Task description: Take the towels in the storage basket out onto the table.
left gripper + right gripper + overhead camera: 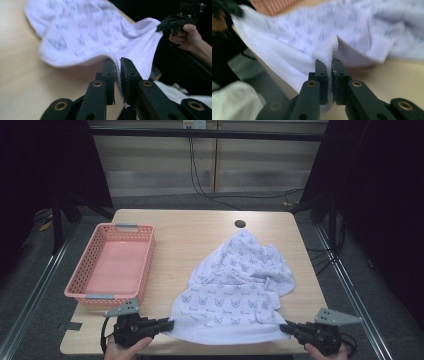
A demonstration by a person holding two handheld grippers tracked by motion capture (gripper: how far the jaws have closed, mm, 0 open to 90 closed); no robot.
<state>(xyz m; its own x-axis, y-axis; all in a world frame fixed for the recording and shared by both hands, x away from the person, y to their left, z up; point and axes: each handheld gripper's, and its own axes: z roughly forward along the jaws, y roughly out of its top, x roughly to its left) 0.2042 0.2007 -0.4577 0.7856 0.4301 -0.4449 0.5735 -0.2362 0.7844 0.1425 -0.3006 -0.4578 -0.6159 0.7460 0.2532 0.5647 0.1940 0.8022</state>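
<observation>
You are holding a white towel (235,290), printed all over with small grey cat faces, by its two near corners at the front edge of a light wooden table (185,235). Your left gripper (167,324) is meeting the cloth at its near left corner; in the left gripper view the stitched hem (117,75) is running down between the two black jaws, which are standing slightly apart around it, and whether the pads are pressing on it cannot be told. Your right gripper (285,327) is meeting the near right corner; in the right gripper view a bunched fold of towel (328,53) is sitting in the narrow gap between its jaws, and whether the pads are pressing on it is just as unclear. The near edge of the towel is stretching between the two grippers along the table's front, while the rest is lying rumpled on the tabletop and narrowing to a point near a dark round hole (240,224) at the far side. A pink plastic basket (87,292) is sitting on the left part of the table, apart from the towel, just beyond your left gripper
</observation>
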